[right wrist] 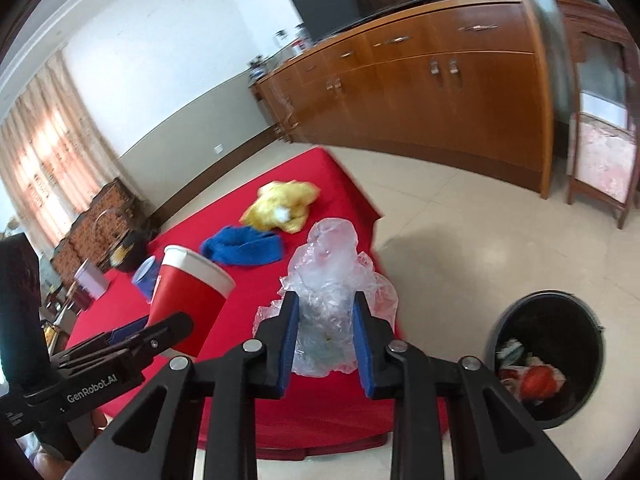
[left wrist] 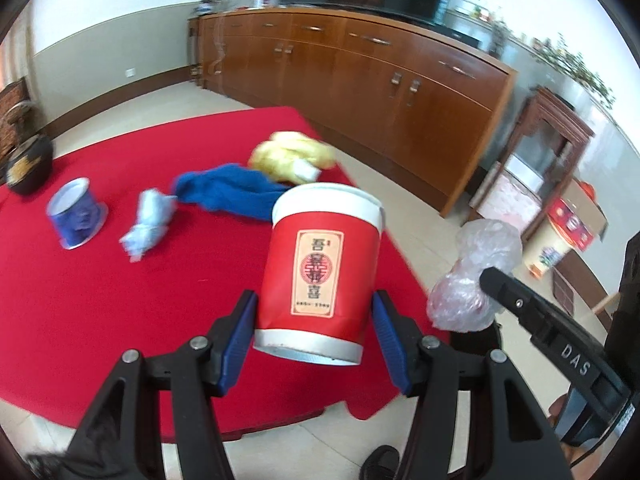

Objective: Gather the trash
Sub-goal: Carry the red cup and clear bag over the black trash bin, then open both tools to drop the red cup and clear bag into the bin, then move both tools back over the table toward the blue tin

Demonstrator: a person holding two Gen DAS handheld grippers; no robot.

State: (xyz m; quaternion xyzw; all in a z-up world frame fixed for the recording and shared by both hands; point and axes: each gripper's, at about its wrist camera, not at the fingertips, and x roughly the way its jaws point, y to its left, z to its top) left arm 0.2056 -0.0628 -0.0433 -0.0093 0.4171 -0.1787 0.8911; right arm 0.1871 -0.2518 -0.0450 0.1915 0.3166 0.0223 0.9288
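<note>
My left gripper (left wrist: 314, 312) is shut on a red paper cup (left wrist: 320, 276) with a white rim and holds it tilted above the red table (left wrist: 80, 300); the cup also shows in the right wrist view (right wrist: 188, 300). My right gripper (right wrist: 325, 320) is shut on a crumpled clear plastic bag (right wrist: 332, 276), held above the table's right edge; the bag also shows in the left wrist view (left wrist: 476, 276). A black trash bin (right wrist: 548, 354) with rubbish inside stands on the floor to the right, below the table.
On the table lie a blue cloth (left wrist: 236, 194), a yellow cloth (left wrist: 292, 156), a crumpled pale blue wad (left wrist: 148, 220), a blue cup on its side (left wrist: 76, 212) and a black pot (left wrist: 30, 164). A wooden sideboard (left wrist: 360, 76) stands behind.
</note>
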